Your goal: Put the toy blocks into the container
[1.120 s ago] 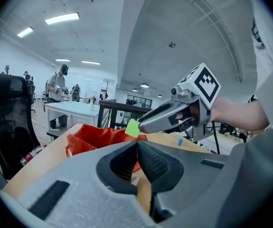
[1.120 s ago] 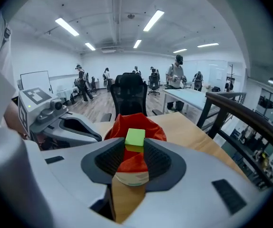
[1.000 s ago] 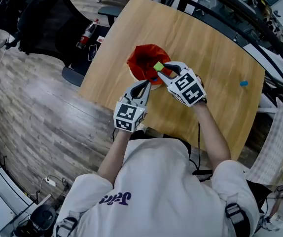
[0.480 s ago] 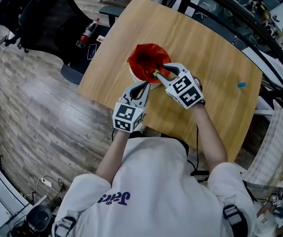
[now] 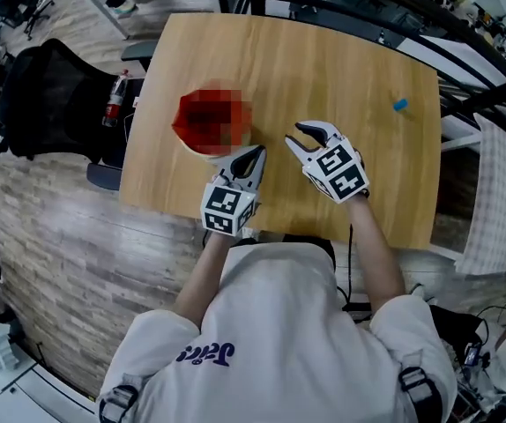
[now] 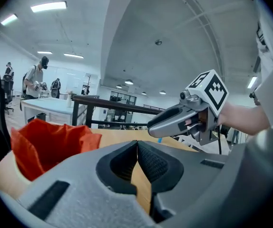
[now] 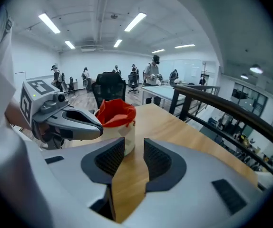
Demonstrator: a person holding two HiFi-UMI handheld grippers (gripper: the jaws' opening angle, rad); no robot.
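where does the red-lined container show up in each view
Head view: the container is left of centre, near the left edge of the table.
Left gripper view: the container is at lower left, with its red liner facing the camera.
Right gripper view: the container is a little left of centre, standing upright.
Shared landmark: the wooden table, which is under the container in all three views.

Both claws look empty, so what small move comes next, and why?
Probably the right claw swings out toward the blue block: its jaws stand open with nothing between them, and that block lies alone on the table, outside the red-lined container.
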